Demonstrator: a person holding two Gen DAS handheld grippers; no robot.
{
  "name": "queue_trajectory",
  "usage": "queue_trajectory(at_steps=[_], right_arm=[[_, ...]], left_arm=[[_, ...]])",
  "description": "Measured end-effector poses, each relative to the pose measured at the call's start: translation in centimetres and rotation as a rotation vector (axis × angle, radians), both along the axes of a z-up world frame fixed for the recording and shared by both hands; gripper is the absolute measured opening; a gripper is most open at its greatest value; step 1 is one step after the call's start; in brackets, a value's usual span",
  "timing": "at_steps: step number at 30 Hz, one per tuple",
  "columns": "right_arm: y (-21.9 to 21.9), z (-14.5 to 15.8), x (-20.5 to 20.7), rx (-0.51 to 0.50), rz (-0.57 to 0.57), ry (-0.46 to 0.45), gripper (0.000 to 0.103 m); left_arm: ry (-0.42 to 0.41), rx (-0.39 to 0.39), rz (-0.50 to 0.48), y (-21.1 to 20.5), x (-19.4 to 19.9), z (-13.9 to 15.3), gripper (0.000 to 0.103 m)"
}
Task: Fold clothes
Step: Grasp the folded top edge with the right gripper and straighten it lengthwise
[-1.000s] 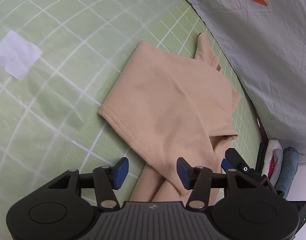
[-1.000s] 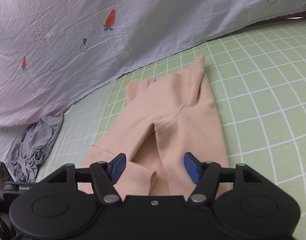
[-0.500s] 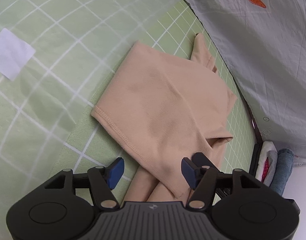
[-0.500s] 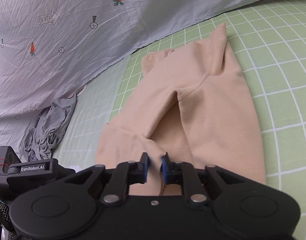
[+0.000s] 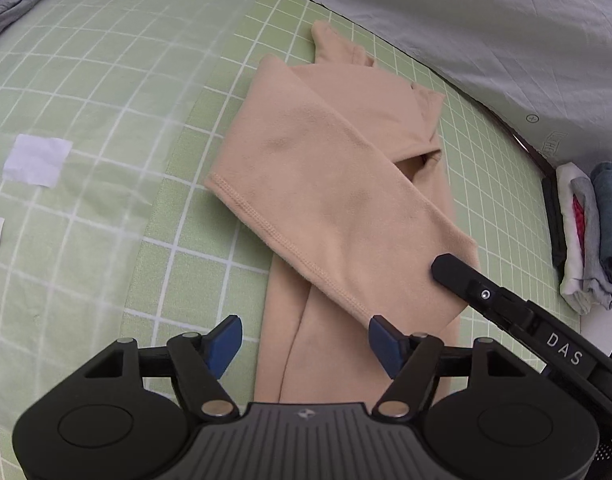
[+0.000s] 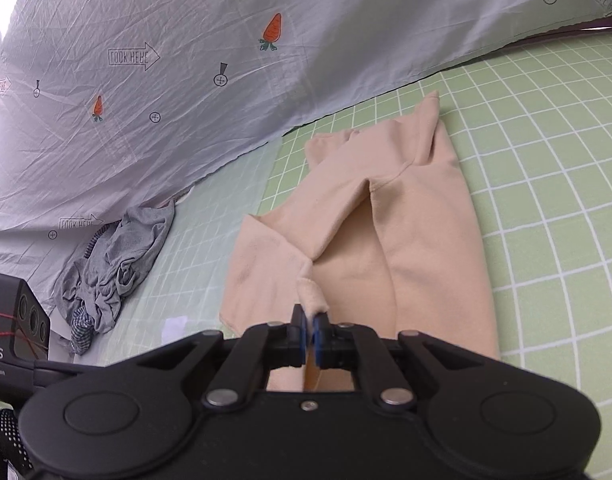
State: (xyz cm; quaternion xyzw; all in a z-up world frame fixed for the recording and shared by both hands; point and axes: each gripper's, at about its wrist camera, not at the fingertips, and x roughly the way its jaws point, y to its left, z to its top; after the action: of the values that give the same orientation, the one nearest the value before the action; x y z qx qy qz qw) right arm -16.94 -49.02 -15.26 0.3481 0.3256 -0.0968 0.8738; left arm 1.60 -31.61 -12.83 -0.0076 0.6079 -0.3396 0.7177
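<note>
Right gripper (image 6: 309, 326) closed since the earlier frame, pinching a garment (image 5: 337, 184) hem at 6 o'clock on the mat (image 5: 106, 80). Left gripper (image 5: 306, 338) kept spreading, empty. Advice: lift slowly, keeping the hem taut.

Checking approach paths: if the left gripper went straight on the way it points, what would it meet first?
Most likely the beige garment lying ahead of the open left gripper; depth is unclear.
</note>
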Motion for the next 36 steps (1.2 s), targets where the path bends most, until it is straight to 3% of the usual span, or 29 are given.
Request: queue_trajectory(at_steps=[10,22,30,36], right_arm=[[2.2,0.4,-6.7,-0.039,-0.083,0.045,0.004],[6.3,-0.1,-11.3,-0.121,-0.099,0.142,0.004],[6.6,-1.3,-13.6,-0.112,-0.152,0.206,0.003],[6.9,-2.2,-13.5,-0.101,-0.131,0.246,0.004]], left_arm=[[-0.028,0.047,-0.08,1.0,-5.4,-0.9,0.071],[-0.048,0.14,-0.113,3.0,-9.8,-2.9,0.071],[-0.156,0.182,-0.194,2.2,-12.1,-3.2,0.072],[-0.193,0.201,-0.233,2.5,-13.0,-3.6,0.081]])
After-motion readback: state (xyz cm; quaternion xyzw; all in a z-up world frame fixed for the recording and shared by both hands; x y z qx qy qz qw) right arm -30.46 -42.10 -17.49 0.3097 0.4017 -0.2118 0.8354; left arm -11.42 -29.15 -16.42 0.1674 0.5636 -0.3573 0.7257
